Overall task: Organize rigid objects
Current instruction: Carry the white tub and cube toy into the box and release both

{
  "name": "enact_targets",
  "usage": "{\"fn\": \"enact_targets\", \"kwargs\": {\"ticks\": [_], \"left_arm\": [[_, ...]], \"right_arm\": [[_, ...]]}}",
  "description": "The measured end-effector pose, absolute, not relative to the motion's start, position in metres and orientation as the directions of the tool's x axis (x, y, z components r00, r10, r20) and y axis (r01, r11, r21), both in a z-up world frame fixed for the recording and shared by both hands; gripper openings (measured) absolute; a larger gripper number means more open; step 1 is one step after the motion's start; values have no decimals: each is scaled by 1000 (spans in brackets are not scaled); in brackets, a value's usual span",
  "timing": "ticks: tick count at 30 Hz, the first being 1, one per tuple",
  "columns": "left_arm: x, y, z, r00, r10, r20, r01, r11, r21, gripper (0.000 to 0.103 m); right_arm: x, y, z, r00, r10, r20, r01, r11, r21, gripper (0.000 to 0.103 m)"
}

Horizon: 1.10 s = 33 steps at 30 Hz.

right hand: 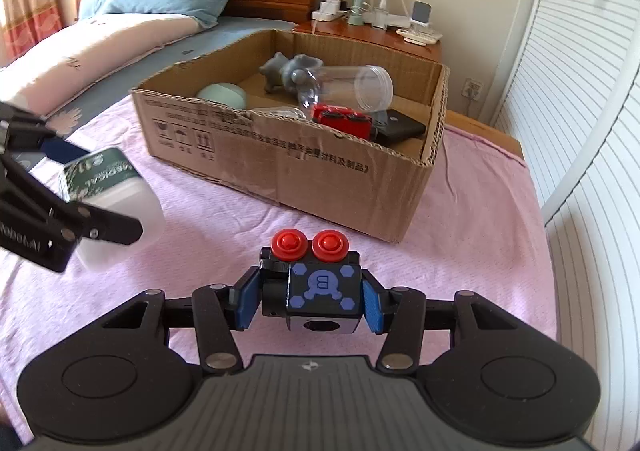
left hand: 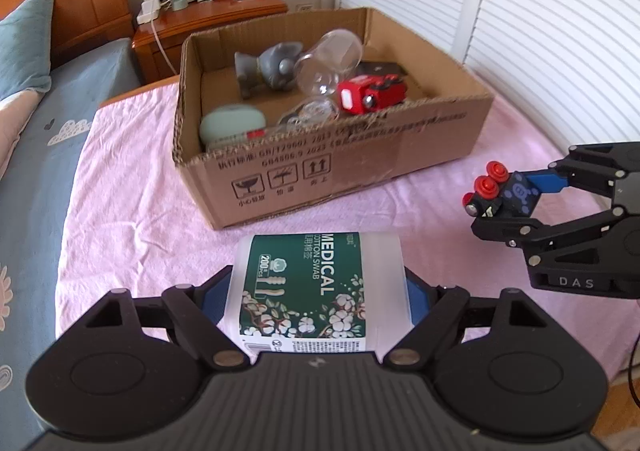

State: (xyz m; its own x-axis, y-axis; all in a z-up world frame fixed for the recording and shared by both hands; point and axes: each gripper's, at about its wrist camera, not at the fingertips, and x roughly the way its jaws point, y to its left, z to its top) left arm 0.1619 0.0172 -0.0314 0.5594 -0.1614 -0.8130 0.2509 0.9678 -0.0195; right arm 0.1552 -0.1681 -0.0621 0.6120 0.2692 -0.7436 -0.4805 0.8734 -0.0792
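**Both grippers loaded, box waiting on the pink cloth**

In the left wrist view the left gripper (left hand: 316,287) sits at the bottom centre, its blue pads clamped on either side of a white cotton swab jar (left hand: 316,283) with a green "MEDICAL COTTON SWAB" label. The jar is held above the pink cloth (left hand: 132,211), just below the cardboard box (left hand: 340,167) in the frame.

At the right edge of the same view the right gripper (left hand: 516,199) grips a small black toy block (left hand: 508,197) with two red buttons. The right wrist view shows it plainly at centre: blue pads pressed against both sides of the block, red buttons pointing towards the box.

The box fills the upper middle of both views, open-topped. Inside lie a grey figurine (left hand: 272,65), a clear plastic jar (left hand: 328,61) on its side, a red toy car (left hand: 372,93), a pale green case (left hand: 232,123) and a black device (right hand: 400,127) at the right end.

A wooden nightstand (left hand: 208,21) stands in the upper left, behind the box.
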Motion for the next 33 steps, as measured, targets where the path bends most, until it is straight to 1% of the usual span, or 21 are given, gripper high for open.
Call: {"fn": "enact_targets", "kwargs": {"ticks": [7, 12, 16, 23, 27, 29, 30, 31, 33], "left_arm": [[171, 20, 10, 609, -196, -769, 289, 957, -15, 82], [203, 18, 29, 664, -183, -725, 277, 961, 11, 82], [240, 12, 25, 670, -148, -728, 255, 966, 38, 82], [287, 1, -4, 653, -76, -754, 217, 972, 90, 83], [302, 1, -12, 663, -67, -746, 192, 978, 82, 83], [304, 2, -12, 685, -51, -727, 169, 982, 90, 85], [304, 3, -11, 694, -42, -718, 159, 983, 97, 88], [303, 4, -9, 699, -35, -714, 150, 984, 98, 90], [299, 7, -4, 700, -39, -713, 144, 986, 88, 91]], "right_arm": [[147, -172, -32, 617, 331, -714, -514, 857, -47, 56], [151, -173, -15, 641, 346, -686, -516, 855, -51, 56], [157, -174, -8, 658, 350, -667, -511, 858, -53, 56], [168, -176, -8, 662, 351, -662, -498, 866, -39, 56], [169, -178, -9, 664, 348, -662, -492, 870, -36, 56], [170, -178, -8, 666, 346, -661, -487, 873, -35, 56], [171, -178, -8, 668, 345, -660, -485, 874, -34, 56], [172, -178, -7, 669, 345, -658, -483, 875, -31, 56], [173, -178, -5, 671, 345, -657, -479, 877, -29, 56]]}}
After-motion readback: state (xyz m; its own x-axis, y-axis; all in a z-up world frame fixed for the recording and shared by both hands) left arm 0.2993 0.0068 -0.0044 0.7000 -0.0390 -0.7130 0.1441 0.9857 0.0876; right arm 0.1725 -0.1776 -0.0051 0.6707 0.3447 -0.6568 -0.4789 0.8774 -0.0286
